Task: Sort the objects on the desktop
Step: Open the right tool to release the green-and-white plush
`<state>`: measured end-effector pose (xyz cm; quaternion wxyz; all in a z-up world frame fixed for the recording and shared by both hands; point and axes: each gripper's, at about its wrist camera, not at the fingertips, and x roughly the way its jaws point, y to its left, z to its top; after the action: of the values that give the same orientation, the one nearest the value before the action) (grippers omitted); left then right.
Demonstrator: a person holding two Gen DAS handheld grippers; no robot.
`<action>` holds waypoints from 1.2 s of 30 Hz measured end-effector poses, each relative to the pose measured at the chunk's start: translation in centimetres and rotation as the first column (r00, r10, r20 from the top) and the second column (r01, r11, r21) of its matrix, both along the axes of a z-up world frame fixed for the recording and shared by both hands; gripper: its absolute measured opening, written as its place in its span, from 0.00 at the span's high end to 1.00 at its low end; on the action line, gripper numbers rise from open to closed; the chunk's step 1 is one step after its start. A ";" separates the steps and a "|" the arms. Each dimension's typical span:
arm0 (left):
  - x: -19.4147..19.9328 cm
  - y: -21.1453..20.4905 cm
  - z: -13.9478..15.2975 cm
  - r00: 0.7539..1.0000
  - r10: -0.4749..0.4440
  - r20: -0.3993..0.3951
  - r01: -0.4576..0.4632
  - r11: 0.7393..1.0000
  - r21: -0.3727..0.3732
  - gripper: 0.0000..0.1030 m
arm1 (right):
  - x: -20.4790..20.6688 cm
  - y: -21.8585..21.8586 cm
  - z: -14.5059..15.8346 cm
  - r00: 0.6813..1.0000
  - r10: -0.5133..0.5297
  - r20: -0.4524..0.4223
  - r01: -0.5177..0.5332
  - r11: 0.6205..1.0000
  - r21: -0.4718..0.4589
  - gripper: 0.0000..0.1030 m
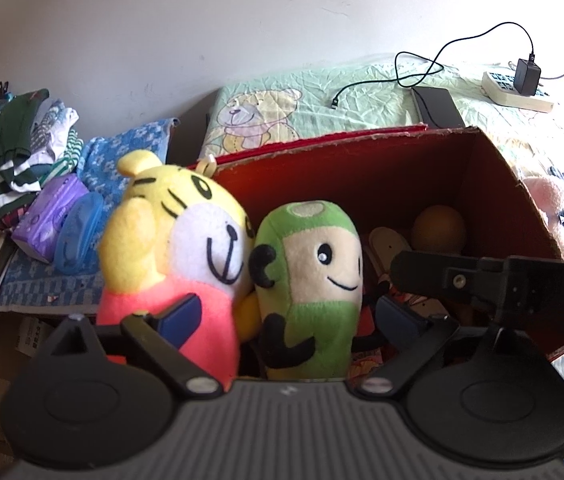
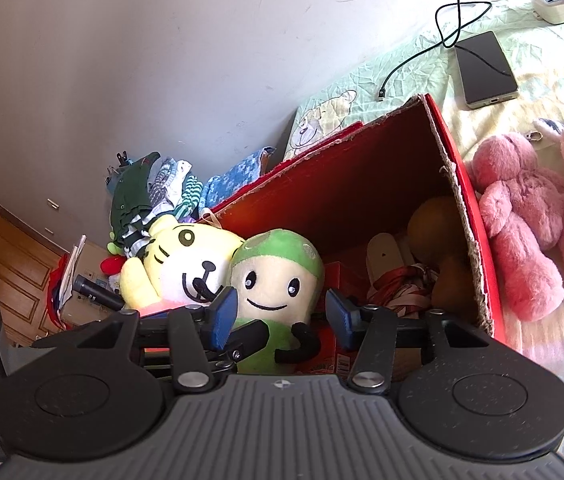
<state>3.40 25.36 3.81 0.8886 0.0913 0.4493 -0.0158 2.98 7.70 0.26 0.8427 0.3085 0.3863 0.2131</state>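
The left gripper (image 1: 286, 312) stood wide, its blue pads flanking the yellow tiger plush (image 1: 173, 240) and the green plush (image 1: 314, 276) without clamping either; both toys leaned together at the left end of the red cardboard box (image 1: 494, 184); the right gripper (image 2: 282, 318) also gaped wide around the green plush; two pink plush toys (image 2: 522, 216) lay on the bed just beside the box.

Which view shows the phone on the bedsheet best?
The right wrist view: the phone lies fully visible, screen up, beyond the red box. In the left wrist view the phone is foreshortened, its near end cut off by the box rim.
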 end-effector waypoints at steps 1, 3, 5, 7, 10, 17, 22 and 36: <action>0.0 0.0 0.0 1.000 0.000 -0.002 0.000 1.000 -0.002 0.07 | 0.0 0.1 0.0 1.000 0.000 -0.001 0.000 1.000 -0.005 0.49; 0.1 0.2 0.1 1.000 0.002 -0.007 -0.002 1.000 -0.009 0.07 | 0.1 0.2 0.0 1.000 0.000 -0.002 0.000 1.000 -0.014 0.50; 0.1 0.3 0.2 1.000 0.003 -0.010 -0.003 1.000 -0.017 0.07 | 0.1 0.3 -0.1 1.000 -0.002 -0.003 0.002 1.000 -0.023 0.50; 0.2 0.4 0.2 1.000 0.003 -0.013 -0.003 1.000 -0.019 0.07 | 0.1 0.4 -0.1 1.000 -0.004 -0.005 0.004 1.000 -0.027 0.50; 0.2 0.4 0.1 1.000 0.000 -0.015 0.000 1.000 -0.017 0.07 | 0.2 0.5 -0.2 1.000 -0.007 -0.008 0.007 0.999 -0.036 0.50; 0.3 0.4 0.1 1.000 -0.006 -0.021 0.006 1.000 -0.025 0.05 | 0.2 0.6 -0.2 1.000 -0.016 -0.013 0.015 0.999 -0.041 0.49; 0.4 0.3 0.0 1.000 -0.014 -0.027 0.013 1.000 -0.026 0.03 | 0.2 0.8 -0.2 1.000 -0.018 -0.015 0.017 0.998 -0.054 0.50; -0.7 0.6 0.8 0.999 -0.035 0.004 0.035 0.999 -0.035 0.03 | -0.3 1.0 0.6 0.999 -0.038 -0.010 0.036 0.991 -0.130 0.52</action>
<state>2.67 25.99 4.56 0.8905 0.0832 0.4456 -0.0389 2.64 8.71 0.91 0.8624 0.2615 0.3988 0.1699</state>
